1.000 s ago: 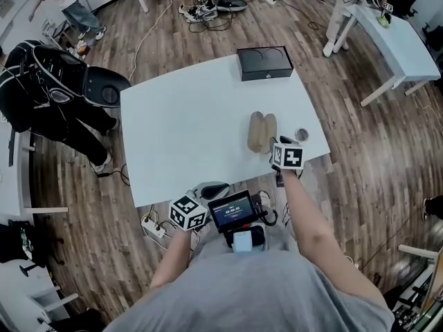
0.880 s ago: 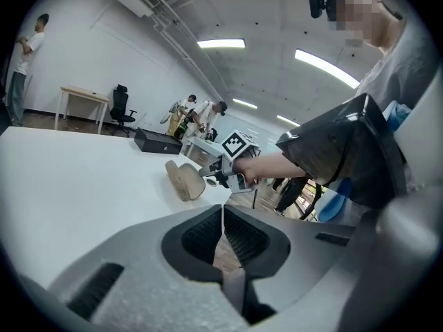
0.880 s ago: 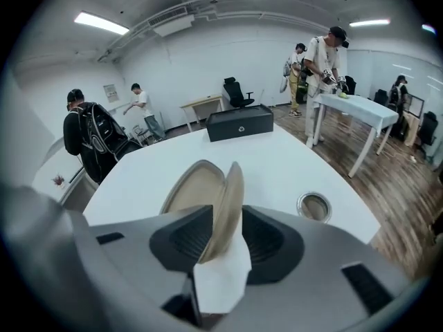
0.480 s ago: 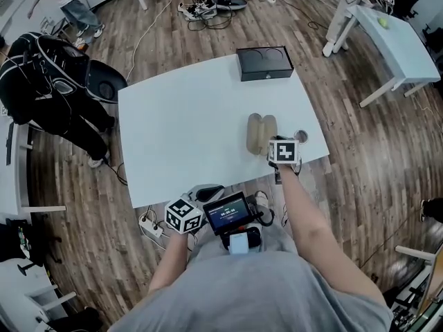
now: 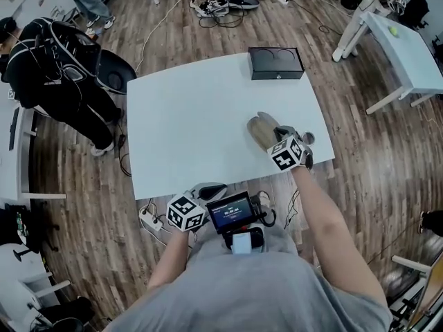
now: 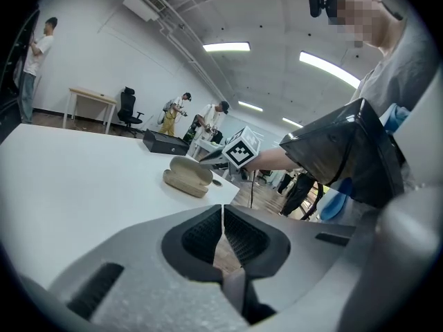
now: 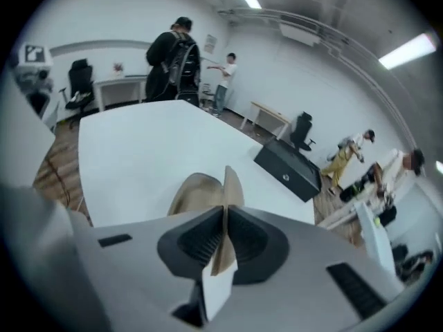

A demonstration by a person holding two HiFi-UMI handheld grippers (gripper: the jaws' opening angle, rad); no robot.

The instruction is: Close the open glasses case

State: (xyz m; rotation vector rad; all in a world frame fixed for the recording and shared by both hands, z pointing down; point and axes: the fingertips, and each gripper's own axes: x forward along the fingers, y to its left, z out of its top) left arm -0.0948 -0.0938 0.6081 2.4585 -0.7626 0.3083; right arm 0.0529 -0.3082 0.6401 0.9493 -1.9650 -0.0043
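Note:
The tan glasses case (image 5: pixel 260 130) lies open near the front right edge of the white table (image 5: pixel 194 116). One half of it stands tilted up, pinched in my right gripper (image 5: pixel 278 134). In the right gripper view the raised lid (image 7: pixel 230 185) runs between the closed jaws of the right gripper (image 7: pixel 225 221), with the other half (image 7: pixel 194 194) flat to its left. My left gripper (image 5: pixel 206 189) hangs below the table's front edge. The left gripper view shows it (image 6: pixel 222 214) shut on nothing, and the case (image 6: pixel 187 177) farther off on the table.
A black box (image 5: pixel 276 63) sits at the table's far edge. A small round object (image 5: pixel 306 137) lies right of the case. A person with a black backpack (image 5: pixel 59 61) stands left of the table. Cables (image 5: pixel 218 7) lie on the floor beyond, and another white table (image 5: pixel 408 43) is at the right.
My right gripper moved forward onto the case and took hold of one half, which now stands raised instead of lying flat. The left gripper stayed near the front edge.

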